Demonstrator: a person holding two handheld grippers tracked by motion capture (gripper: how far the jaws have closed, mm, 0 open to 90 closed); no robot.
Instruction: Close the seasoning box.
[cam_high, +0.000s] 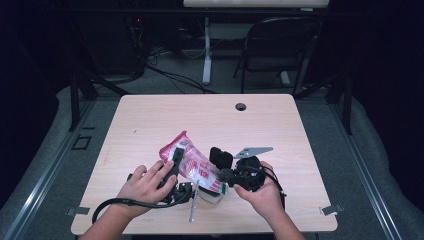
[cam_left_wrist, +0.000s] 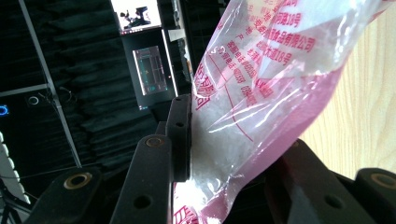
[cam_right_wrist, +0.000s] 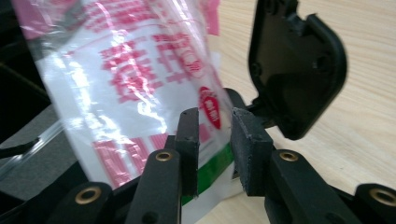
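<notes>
Between the left gripper's (cam_left_wrist: 224, 158) jaws, the clamped pink bag (cam_left_wrist: 261, 93).

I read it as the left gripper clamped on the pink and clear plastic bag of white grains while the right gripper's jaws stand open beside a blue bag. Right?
Not quite: there is no blue bag. The right gripper stands open beside the same pink and clear plastic bag, as the right gripper view shows. The left gripper is indeed clamped on it.
</notes>
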